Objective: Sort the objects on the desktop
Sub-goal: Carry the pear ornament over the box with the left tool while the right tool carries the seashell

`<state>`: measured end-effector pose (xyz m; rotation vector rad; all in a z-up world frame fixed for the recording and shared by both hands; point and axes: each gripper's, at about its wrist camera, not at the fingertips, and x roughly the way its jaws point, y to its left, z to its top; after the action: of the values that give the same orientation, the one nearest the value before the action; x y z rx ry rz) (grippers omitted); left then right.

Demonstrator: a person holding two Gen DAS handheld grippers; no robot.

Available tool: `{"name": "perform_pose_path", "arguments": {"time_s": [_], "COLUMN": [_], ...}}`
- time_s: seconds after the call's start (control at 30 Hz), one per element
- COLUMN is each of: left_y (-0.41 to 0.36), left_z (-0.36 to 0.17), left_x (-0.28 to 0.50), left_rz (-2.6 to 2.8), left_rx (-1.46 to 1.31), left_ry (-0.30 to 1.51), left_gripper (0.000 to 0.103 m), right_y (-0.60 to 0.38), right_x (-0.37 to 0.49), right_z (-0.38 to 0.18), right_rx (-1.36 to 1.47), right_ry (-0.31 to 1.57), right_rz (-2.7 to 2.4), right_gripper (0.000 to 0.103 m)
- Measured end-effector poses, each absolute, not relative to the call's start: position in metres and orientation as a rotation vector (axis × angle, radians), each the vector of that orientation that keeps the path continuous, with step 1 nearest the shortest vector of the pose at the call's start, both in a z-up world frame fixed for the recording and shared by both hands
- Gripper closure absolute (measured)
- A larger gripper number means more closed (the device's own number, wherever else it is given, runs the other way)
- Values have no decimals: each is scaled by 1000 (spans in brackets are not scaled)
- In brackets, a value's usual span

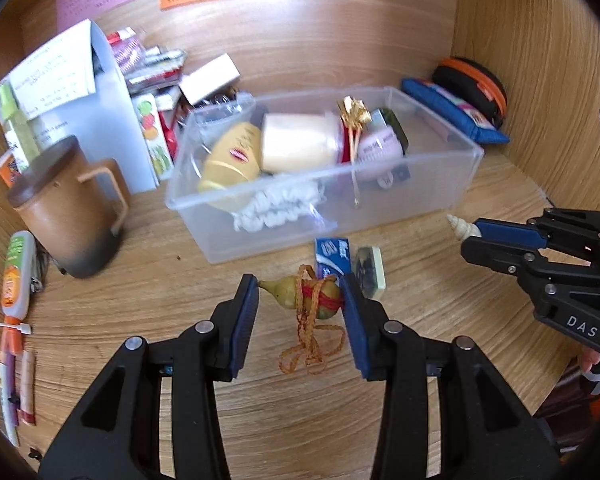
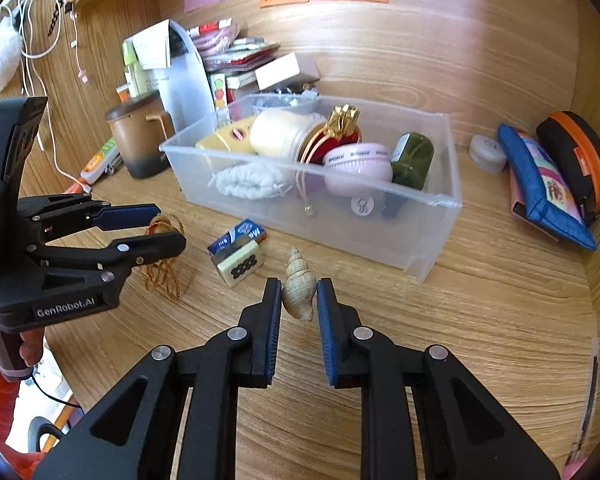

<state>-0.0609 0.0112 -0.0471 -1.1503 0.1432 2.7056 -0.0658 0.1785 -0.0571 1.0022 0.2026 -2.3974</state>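
Note:
A small yellow-green gourd charm (image 1: 304, 294) with red thread and an orange braided cord lies between the fingers of my left gripper (image 1: 302, 300); the left pad stands a little off its tip, so the jaws are open. It also shows in the right wrist view (image 2: 162, 226). My right gripper (image 2: 298, 300) is shut on a beige spiral seashell (image 2: 298, 290), whose tip shows in the left wrist view (image 1: 462, 226). A clear plastic bin (image 1: 452, 160), also in the right wrist view (image 2: 440, 204), holds jars, a yellow bottle and a white cloth.
A blue packet (image 1: 332, 254) and a mahjong tile (image 1: 370, 272) lie in front of the bin. A brown lidded mug (image 1: 68, 208) and pens stand at the left. A blue pouch (image 2: 540, 184) and an orange-trimmed case (image 2: 580, 160) lean at the right wall.

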Motion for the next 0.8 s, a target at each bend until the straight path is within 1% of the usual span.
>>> {"name": "perform_pose_path", "arguments": {"time_s": [0.47, 0.8], "left_y": [-17, -23], "left_z": [-10, 22], "left_x": [-67, -84], "left_rz": [2800, 2857], "left_rx": [-1043, -957], "left_ry": [70, 75], "left_gripper": [62, 62], "right_y": [198, 202], "right_x": [-68, -82], "right_z": [-16, 10], "right_rx": [883, 808], "right_ry": [137, 133], "right_rz": [-2467, -2510], "right_gripper": [87, 87]}}
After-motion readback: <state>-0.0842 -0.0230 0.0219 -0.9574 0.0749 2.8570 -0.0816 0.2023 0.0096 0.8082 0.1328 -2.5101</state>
